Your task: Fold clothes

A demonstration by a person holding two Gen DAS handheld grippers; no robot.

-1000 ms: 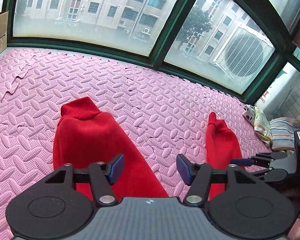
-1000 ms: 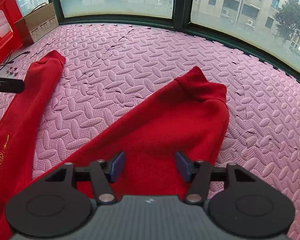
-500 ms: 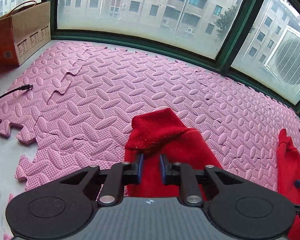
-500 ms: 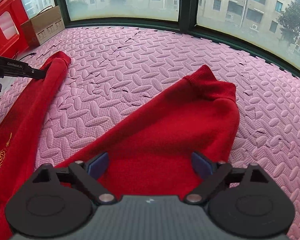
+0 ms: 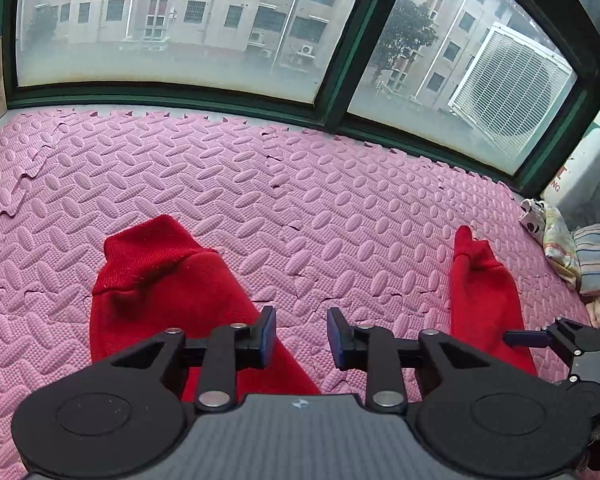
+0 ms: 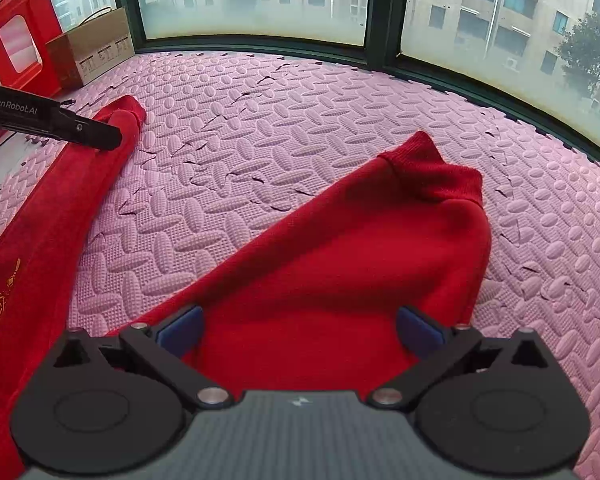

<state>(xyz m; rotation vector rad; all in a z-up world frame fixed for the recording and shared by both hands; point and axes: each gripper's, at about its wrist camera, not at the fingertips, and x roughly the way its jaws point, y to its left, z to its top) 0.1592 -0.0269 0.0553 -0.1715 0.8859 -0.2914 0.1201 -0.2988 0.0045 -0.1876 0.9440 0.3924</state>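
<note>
A red sweater lies on the pink foam mat (image 5: 340,208). In the left wrist view its left sleeve (image 5: 168,292) with ribbed cuff lies ahead and left of my left gripper (image 5: 301,336), which is open and empty, its left pad over the sleeve's edge. The right sleeve (image 5: 484,296) lies at the right. In the right wrist view the right sleeve (image 6: 340,264) lies under my right gripper (image 6: 300,332), which is wide open and empty. The left sleeve (image 6: 60,200) runs along the left, with the left gripper's finger (image 6: 60,126) near its cuff.
Green-framed windows run along the back of the mat. A cardboard box (image 6: 92,52) and a red plastic frame (image 6: 16,36) stand at the back left. Folded striped and patterned cloths (image 5: 580,248) lie at the mat's right edge.
My left gripper was shut at the left sleeve's cuff half a second ago; it has opened and drawn back. My right gripper has opened wide over the right sleeve.
</note>
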